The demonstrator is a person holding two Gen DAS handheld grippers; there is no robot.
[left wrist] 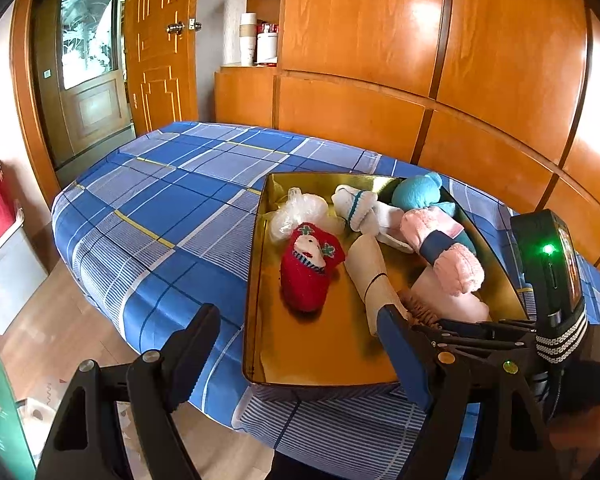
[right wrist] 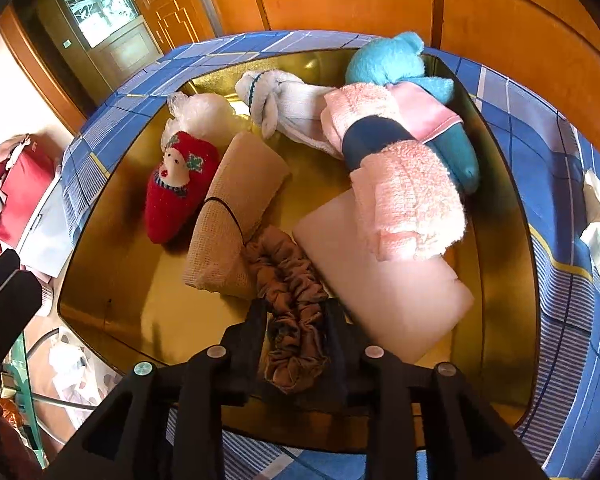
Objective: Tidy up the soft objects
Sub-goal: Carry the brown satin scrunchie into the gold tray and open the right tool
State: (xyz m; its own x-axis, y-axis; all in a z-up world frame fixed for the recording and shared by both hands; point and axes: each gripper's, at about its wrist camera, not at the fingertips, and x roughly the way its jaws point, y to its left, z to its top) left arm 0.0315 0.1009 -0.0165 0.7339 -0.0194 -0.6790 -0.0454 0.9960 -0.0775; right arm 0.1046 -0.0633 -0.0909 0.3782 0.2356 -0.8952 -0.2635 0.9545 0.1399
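The step in hand is judged to be the placing of a brown scrunchie into the gold tray, which rests on a bed covered in a blue plaid sheet. The scrunchie is pinched between the jaws of the right hand-held gripper and is seen at 6 o'clock in the right wrist view, over the near part of the tray. For the step to be done well, the scrunchie should be lowered into the narrow gap between the beige mesh roll at 9 o'clock of it and the pale pink foam block at 3 o'clock, and the jaws parted only once it is resting on the tray floor, so that it is not dropped onto a neighbour. The left hand-held gripper is spread wide with nothing in it, one finger over the sheet and the other over the near tray corner; it is best held clear. The scrunchie looks like thin gathered fabric, heavily ruched, limp and easily squashed. Farther back in the tray a pink towel roll with a dark band, a light blue plush toy, a white rolled cloth, a red sock with a face on it and a crumpled clear plastic bag are already gathered.
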